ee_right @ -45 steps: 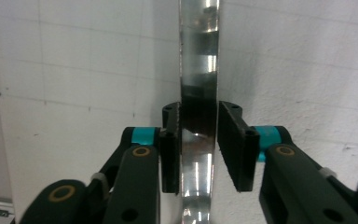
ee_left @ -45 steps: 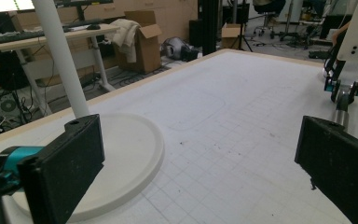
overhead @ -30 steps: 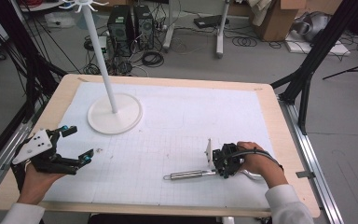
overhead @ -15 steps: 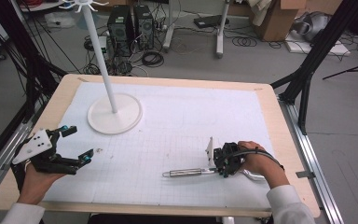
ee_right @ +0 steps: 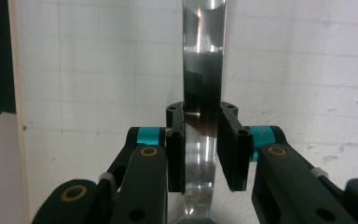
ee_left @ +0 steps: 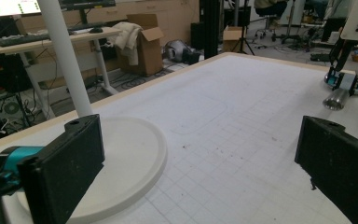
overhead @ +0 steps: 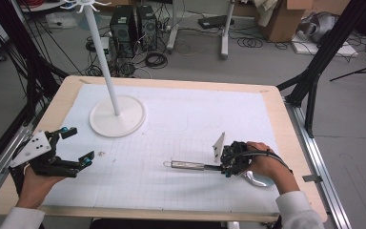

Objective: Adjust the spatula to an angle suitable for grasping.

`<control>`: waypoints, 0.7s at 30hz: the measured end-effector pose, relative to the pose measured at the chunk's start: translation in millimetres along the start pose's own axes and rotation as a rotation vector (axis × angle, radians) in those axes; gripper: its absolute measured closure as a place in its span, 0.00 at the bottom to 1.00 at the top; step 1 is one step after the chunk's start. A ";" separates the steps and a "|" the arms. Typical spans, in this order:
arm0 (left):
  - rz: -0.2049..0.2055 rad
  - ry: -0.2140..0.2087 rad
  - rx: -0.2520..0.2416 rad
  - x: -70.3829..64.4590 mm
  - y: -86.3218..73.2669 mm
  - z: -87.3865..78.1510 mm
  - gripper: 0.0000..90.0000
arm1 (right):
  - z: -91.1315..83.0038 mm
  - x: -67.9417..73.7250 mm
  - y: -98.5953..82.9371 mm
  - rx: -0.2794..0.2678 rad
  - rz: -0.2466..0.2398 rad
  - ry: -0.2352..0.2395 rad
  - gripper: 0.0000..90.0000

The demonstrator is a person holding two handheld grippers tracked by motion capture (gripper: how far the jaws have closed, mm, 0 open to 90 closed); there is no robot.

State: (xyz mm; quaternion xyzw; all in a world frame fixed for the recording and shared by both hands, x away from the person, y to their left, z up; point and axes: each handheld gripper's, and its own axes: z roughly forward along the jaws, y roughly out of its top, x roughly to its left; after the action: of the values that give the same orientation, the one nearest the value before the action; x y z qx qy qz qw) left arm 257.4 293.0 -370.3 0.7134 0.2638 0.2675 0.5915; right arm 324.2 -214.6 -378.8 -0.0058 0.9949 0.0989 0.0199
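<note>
1. The ladle (overhead: 190, 165) is laid flat on the worktop (overhead: 276, 114), near its front right.
2. Its handle is pinched by the right hand-held gripper (ee_right: 201, 140).
3. The left hand-held gripper (overhead: 78, 148) is held spread, near the stand (overhead: 117, 116).

We identified the place as a robotics lab. The surface (overhead: 181, 119) carried a gridded white mat and sat inside a black metal frame (overhead: 314, 71). Behind it we noted computer towers (overhead: 133, 26), loose cables (overhead: 155, 59) on the floor, cardboard boxes (overhead: 286, 19) and desks (ee_left: 51, 39) with monitors.
</note>
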 end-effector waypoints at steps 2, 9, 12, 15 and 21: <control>0.001 0.002 0.000 0.1 0.2 0.0 0.02 | -4.0 0.0 -0.9 -0.023 0.008 -0.007 0.83; 0.003 -0.002 0.002 -1.4 0.6 1.7 0.02 | -16.7 1.0 -4.3 -0.108 0.044 -0.022 0.83; 0.003 -0.002 0.001 -1.7 1.0 2.0 0.02 | -23.2 1.4 -5.6 -0.143 0.049 -0.038 0.83; 0.006 -0.004 0.000 -1.8 1.9 1.9 0.02 | -29.3 0.5 -6.6 -0.187 0.063 -0.050 0.83; 0.005 -0.007 0.002 -2.2 2.6 2.6 0.02 | -40.6 -1.8 -4.2 -0.287 0.094 -0.061 0.83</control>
State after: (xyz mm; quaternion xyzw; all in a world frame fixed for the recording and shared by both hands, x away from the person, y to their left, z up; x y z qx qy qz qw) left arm 257.8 289.2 -368.3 0.7156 0.2601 0.2663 0.5910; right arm 324.5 -226.7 -339.8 0.0408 0.9687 0.2408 0.0445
